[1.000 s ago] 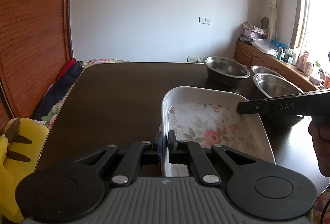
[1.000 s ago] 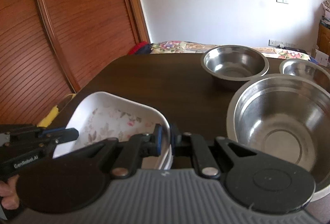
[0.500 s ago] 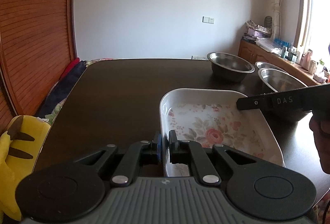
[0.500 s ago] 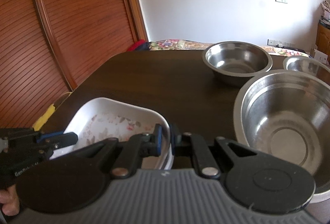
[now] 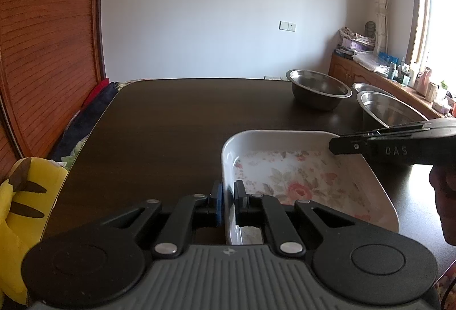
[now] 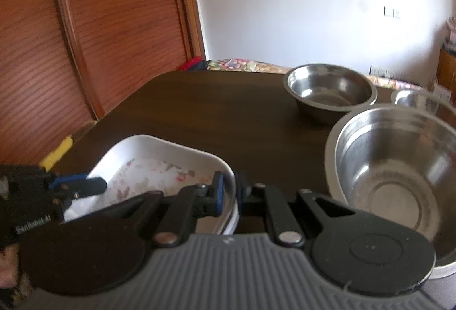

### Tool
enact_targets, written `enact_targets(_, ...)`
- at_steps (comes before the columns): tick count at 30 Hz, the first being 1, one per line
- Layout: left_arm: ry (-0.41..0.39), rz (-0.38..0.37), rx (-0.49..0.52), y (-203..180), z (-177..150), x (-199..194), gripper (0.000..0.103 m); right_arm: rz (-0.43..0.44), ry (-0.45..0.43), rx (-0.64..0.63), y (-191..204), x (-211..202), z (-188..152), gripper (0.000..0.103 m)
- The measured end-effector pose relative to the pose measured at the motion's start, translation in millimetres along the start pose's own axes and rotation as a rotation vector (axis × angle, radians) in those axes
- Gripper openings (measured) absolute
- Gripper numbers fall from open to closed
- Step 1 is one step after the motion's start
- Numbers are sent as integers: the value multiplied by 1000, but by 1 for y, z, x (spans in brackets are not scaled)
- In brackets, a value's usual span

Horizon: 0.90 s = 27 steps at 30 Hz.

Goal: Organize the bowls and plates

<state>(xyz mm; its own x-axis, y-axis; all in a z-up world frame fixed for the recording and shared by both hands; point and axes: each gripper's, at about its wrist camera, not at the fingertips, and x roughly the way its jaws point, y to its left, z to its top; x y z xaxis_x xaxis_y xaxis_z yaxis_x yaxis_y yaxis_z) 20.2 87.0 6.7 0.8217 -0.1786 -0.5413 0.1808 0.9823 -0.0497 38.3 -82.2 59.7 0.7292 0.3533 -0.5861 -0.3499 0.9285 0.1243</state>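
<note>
Pinching opposite rims, both grippers' jaws straddle the floral dish (image 5: 302, 176).

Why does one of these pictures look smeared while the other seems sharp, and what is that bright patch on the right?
Right wrist view: motion blur softens everything, most visibly the large steel bowl and the floral dish. Left wrist view: crisp, but the window is blown out to white, and fisheye distortion bows the wooden door and the table edges.
</note>
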Motion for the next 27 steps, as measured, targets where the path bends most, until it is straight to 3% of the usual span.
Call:
enact_targets(4,-7,8,-9,0,-2,-1,20,-9,-16,-26,2,-1,-3,14)
enact_targets(5,-11,16,-4,-1,-2,-1,21,-15,-25,-40,3,-2,-3,18)
enact_targets(8,-26,28,9,-4,-2,-3,24,-50,-72,-74,5,-11,-4,51)
enact_targets(11,-44,35,23,-7,-3,-7,36,-31,-120,-95,5,-26,-4,53)
enact_targets(18,-95,29,54,-18,3,-23,47,-10,-224,-119,-1,-70,-14,56)
enact_targets(27,-214,-8,108,-64,1,-49,78,-97,-345,-106,-20,-112,-50,61)
